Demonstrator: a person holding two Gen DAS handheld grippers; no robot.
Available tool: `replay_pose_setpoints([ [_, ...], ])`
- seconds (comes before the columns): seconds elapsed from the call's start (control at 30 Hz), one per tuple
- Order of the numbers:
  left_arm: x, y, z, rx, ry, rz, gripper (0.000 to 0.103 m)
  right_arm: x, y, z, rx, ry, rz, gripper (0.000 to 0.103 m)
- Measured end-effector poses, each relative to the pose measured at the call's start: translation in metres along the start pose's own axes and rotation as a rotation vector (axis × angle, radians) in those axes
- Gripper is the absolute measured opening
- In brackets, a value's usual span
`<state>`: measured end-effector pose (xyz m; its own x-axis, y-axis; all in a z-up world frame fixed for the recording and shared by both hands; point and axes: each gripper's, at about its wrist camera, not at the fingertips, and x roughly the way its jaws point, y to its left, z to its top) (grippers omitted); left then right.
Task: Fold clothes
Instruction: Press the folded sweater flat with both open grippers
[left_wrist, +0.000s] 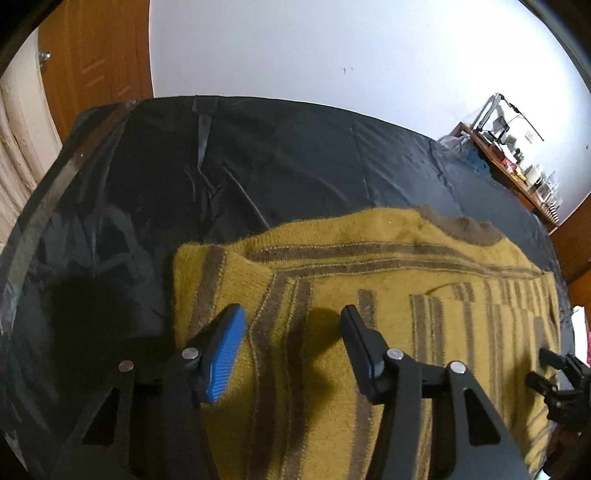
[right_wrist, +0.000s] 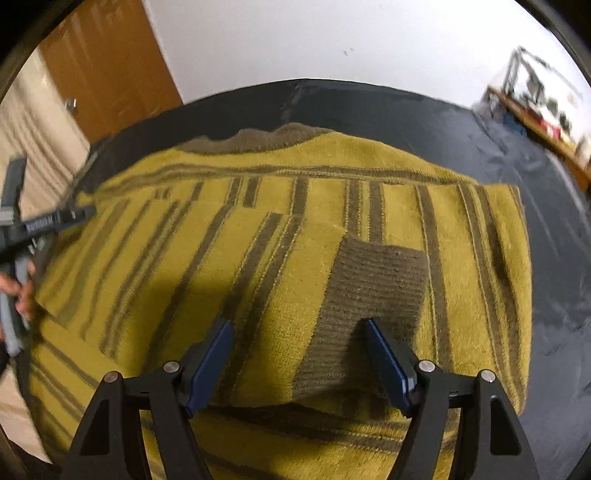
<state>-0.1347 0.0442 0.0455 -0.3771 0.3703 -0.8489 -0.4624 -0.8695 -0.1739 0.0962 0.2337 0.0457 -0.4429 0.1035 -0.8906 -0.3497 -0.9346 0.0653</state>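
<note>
Both tools (left_wrist: 291, 321) (right_wrist: 299, 332) angled down, spread over sweater (right_wrist: 295, 240).

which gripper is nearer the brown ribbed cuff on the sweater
Right. The right gripper hangs over the brown ribbed cuff, one tip on its near edge. The left gripper is over striped yellow knit near the sweater's other end.
</note>
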Motion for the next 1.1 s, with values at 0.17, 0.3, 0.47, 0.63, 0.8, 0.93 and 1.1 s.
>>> replay_pose_setpoints([
  [0.17,0.003,-0.016,0.001,0.094,0.015,0.065,0.059,0.006,0.011,0.000,-0.049,-0.011,-0.052,0.084],
  [0.3,-0.013,-0.024,0.001,0.105,0.020,0.083,0.060,0.007,0.008,-0.001,-0.060,-0.004,-0.046,0.084],
  [0.47,-0.055,-0.039,-0.018,0.135,-0.029,0.018,0.076,-0.016,-0.003,-0.002,0.070,-0.024,-0.015,0.084],
  [0.63,-0.054,-0.043,-0.049,0.138,0.026,-0.003,0.077,-0.020,-0.006,-0.012,0.050,-0.014,-0.016,0.084],
  [0.8,-0.034,-0.044,-0.067,0.165,0.064,0.039,0.077,-0.005,0.005,-0.021,-0.034,-0.004,-0.080,0.085],
  [0.93,-0.032,-0.050,-0.068,0.201,0.061,0.071,0.078,-0.004,0.006,-0.022,-0.069,-0.009,-0.090,0.089],
  [1.1,-0.041,-0.051,-0.067,0.164,0.072,0.084,0.078,-0.008,0.005,-0.020,-0.091,0.012,-0.086,0.089],
])
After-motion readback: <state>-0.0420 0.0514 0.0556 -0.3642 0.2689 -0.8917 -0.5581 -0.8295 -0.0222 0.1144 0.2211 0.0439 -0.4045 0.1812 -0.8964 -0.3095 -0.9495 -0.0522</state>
